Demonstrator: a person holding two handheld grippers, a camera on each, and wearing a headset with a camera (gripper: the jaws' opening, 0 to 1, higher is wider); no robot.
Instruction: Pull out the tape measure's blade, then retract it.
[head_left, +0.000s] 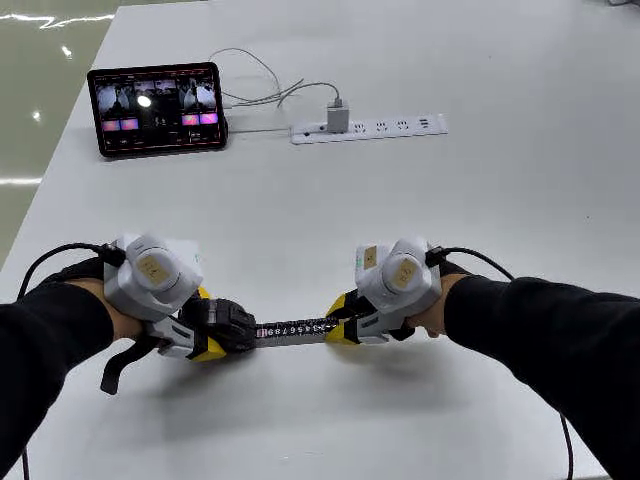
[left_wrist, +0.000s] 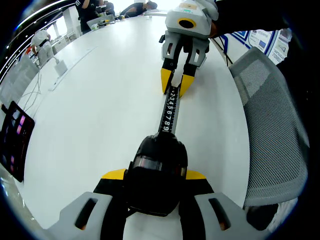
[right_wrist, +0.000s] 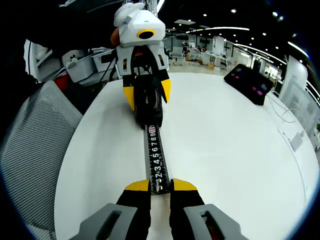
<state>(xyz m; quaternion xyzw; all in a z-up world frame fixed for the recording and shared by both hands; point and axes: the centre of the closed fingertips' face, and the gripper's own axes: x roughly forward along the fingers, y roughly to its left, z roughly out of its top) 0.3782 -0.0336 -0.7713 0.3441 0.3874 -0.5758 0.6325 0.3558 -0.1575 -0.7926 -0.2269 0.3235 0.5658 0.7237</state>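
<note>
A black tape measure case rests low over the white table, and my left gripper is shut on it; in the left gripper view the case sits between the yellow-tipped jaws. A short length of numbered blade runs out to the right. My right gripper is shut on the blade's end. The right gripper view has the blade running from its yellow tips to the case. In the left gripper view the blade reaches the right gripper.
A tablet with a lit screen stands at the far left of the table. A white power strip with a charger and cables lies behind the middle. A grey mesh chair stands at the table's near edge.
</note>
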